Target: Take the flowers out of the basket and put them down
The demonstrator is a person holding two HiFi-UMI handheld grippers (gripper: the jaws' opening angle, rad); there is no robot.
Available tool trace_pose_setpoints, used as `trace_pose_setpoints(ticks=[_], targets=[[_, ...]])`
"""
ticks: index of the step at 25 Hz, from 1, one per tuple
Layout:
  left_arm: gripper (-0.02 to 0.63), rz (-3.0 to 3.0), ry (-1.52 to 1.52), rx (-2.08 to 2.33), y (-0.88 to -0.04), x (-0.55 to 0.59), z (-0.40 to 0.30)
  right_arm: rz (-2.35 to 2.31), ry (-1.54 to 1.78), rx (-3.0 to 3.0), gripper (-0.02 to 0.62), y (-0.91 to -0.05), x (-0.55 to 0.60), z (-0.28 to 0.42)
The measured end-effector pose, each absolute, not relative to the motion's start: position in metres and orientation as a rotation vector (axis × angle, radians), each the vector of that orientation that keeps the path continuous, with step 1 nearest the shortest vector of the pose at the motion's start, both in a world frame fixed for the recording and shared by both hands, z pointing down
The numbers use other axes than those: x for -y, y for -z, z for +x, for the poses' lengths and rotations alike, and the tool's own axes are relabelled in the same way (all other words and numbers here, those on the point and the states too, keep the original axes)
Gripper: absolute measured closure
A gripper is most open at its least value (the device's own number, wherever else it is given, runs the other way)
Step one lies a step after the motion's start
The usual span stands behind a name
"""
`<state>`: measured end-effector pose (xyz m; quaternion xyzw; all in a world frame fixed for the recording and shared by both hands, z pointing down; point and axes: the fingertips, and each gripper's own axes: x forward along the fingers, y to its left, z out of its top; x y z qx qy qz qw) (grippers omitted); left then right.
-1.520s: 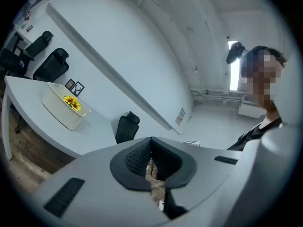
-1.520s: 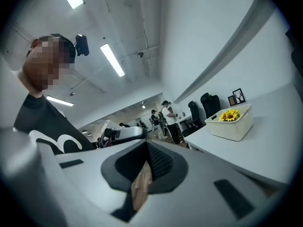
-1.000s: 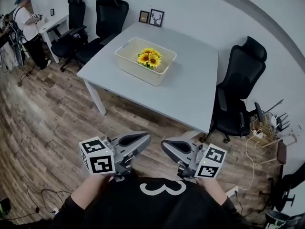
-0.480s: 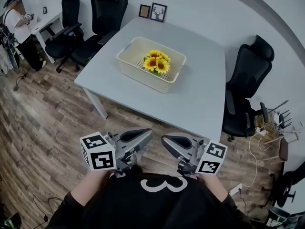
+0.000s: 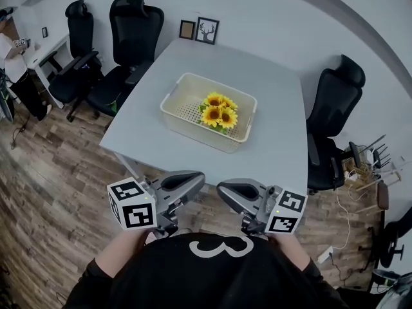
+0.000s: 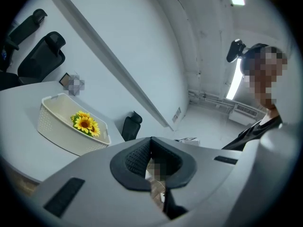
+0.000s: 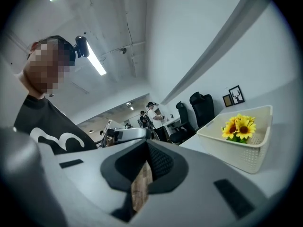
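A bunch of yellow sunflowers [image 5: 219, 110] stands in a cream perforated basket [image 5: 196, 129] in the middle of a pale grey table [image 5: 277, 102]. Both grippers are held close to my chest, well short of the table's near edge, tips pointing at each other. The left gripper [image 5: 200, 177] is shut with nothing in it, and so is the right gripper [image 5: 221, 188]. The left gripper view shows its closed jaws [image 6: 151, 141] with the flowers [image 6: 85, 122] and basket [image 6: 61, 136] far off at left. In the right gripper view the jaws [image 7: 147, 144] meet, with the flowers [image 7: 240, 125] at right.
Black office chairs stand at the table's far left [image 5: 129, 37] and right side [image 5: 335, 114], and another [image 5: 74, 50] by a desk. Two small picture frames [image 5: 207, 29] lean against the wall at the table's far edge. A person [image 5: 13, 63] stands far left. Cables [image 5: 360, 166] lie right.
I have come closer to the table, so the basket and flowers sit lower and nearer in the head view. Both grippers stay shut at my chest.
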<state>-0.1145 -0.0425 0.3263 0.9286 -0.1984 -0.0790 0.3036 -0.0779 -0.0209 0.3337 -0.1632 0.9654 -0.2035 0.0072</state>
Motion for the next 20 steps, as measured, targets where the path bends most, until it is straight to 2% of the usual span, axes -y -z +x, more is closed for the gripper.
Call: trace_pose_setpoints(ticks=[7,20], targets=[[0.598,2.467,0.193,0.483,-0.334,0.074,-0.124,-0.631,0.576,-3.111,0.588,-0.339,0.042,-0.084],[0.598,2.451,0.115,0.542,-0.349,0.128,-0.106,-0.668,0.425,-3.288,0.588,-0.356,0.107,-0.052]])
